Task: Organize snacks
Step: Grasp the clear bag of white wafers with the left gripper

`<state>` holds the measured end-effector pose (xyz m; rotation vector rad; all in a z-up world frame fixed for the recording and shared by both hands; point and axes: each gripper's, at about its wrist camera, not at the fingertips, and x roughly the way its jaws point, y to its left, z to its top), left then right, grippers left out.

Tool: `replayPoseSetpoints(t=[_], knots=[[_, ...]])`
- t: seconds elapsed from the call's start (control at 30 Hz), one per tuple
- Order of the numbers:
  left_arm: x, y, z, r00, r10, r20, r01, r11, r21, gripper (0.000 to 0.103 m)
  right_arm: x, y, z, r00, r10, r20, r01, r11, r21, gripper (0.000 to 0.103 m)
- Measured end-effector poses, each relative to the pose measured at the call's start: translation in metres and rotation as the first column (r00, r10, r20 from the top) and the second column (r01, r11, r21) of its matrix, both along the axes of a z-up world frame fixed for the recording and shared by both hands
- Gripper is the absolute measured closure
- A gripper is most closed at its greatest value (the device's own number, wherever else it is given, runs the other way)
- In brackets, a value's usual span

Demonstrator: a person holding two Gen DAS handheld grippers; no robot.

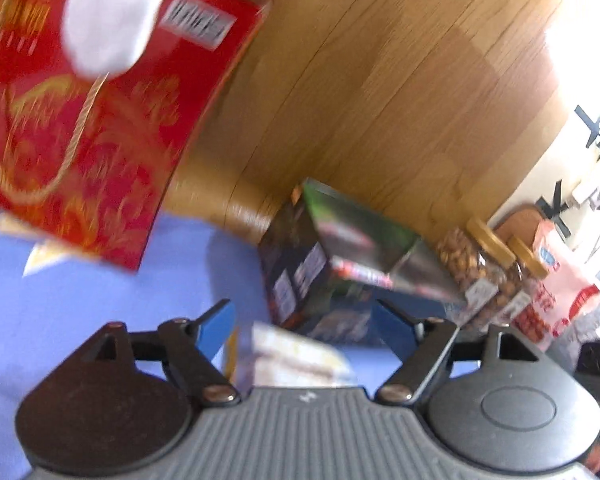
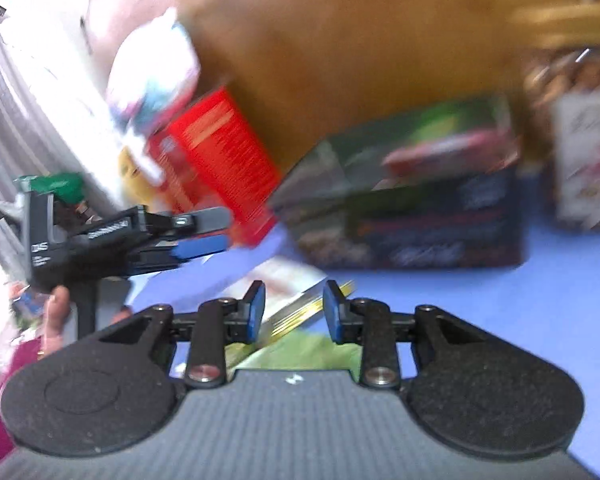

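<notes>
My left gripper [image 1: 304, 320] is open and empty above the blue cloth [image 1: 60, 320]. A flat pale snack packet [image 1: 296, 360] lies just under its fingers. A red gift bag [image 1: 80, 128] with gold cord handles stands at the upper left, with a white pouch [image 1: 108, 28] in front of it. A dark snack box [image 1: 340, 264] sits ahead. My right gripper [image 2: 294, 308] is open over a flat gold-edged packet [image 2: 300, 316] with a green part. The left gripper [image 2: 196, 232] shows at the left of the right wrist view, near the red bag [image 2: 220, 160].
Two jars of nuts [image 1: 476, 268] with gold lids and a pink-white snack bag [image 1: 556, 288] stand to the right of the dark box [image 2: 420, 208]. A wooden floor [image 1: 380, 80] lies beyond the blue cloth. Both views are blurred by motion.
</notes>
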<state>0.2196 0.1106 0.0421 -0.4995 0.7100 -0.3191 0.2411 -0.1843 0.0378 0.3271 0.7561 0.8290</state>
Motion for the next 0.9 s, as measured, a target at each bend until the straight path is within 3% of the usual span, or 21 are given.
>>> replayPoseSetpoints(t=[0.07, 0.13, 0.17, 0.23, 0.27, 0.43, 0.53, 0.63, 0.73, 0.9], knots=[[0.0, 0.004, -0.009, 0.999, -0.015, -0.041, 0.014, 1.0, -0.027, 0.023, -0.001, 0.02, -0.004, 1.0, 0.013, 0.014, -0.012, 0.998, -0.056, 0.045], [0.003, 0.004, -0.019, 0.997, -0.039, -0.073, 0.034, 0.998, -0.058, 0.023, -0.002, 0.042, -0.013, 0.999, 0.028, 0.034, -0.023, 0.991, -0.129, 0.037], [0.004, 0.003, -0.023, 0.995, -0.051, -0.083, 0.045, 0.997, -0.067, 0.028, 0.0, 0.054, -0.017, 0.999, 0.031, 0.031, -0.026, 0.987, -0.16, 0.037], [0.006, -0.003, -0.031, 0.994, -0.049, -0.103, 0.044, 0.998, -0.05, 0.047, 0.003, 0.067, -0.028, 0.999, 0.041, 0.011, -0.038, 0.981, -0.191, 0.038], [0.005, -0.005, -0.031, 0.994, -0.044, -0.102, 0.04, 0.998, -0.043, 0.056, 0.001, 0.07, -0.029, 0.999, 0.032, 0.022, -0.027, 0.979, -0.203, 0.045], [-0.033, -0.001, -0.005, 0.999, -0.036, -0.012, 0.035, 0.998, -0.055, 0.057, -0.035, 0.079, -0.009, 0.988, 0.043, 0.149, -0.008, 0.974, -0.226, 0.05], [-0.071, 0.004, 0.014, 0.997, -0.055, 0.062, 0.061, 0.994, -0.09, 0.057, -0.082, 0.069, 0.005, 0.956, 0.06, 0.288, 0.001, 0.978, -0.207, 0.051], [-0.113, 0.002, 0.019, 0.993, -0.07, 0.099, 0.079, 0.993, -0.09, 0.056, -0.129, 0.053, 0.005, 0.931, 0.1, 0.351, -0.03, 0.979, -0.199, 0.051], [-0.147, -0.007, 0.01, 0.991, -0.096, 0.09, 0.104, 0.991, -0.089, 0.056, -0.165, 0.048, -0.005, 0.921, 0.116, 0.373, -0.041, 0.978, -0.202, 0.051], [-0.182, -0.033, -0.016, 0.989, -0.145, 0.02, 0.146, 0.988, -0.05, 0.056, -0.194, 0.035, -0.028, 0.949, 0.052, 0.311, 0.014, 0.978, -0.206, 0.051]])
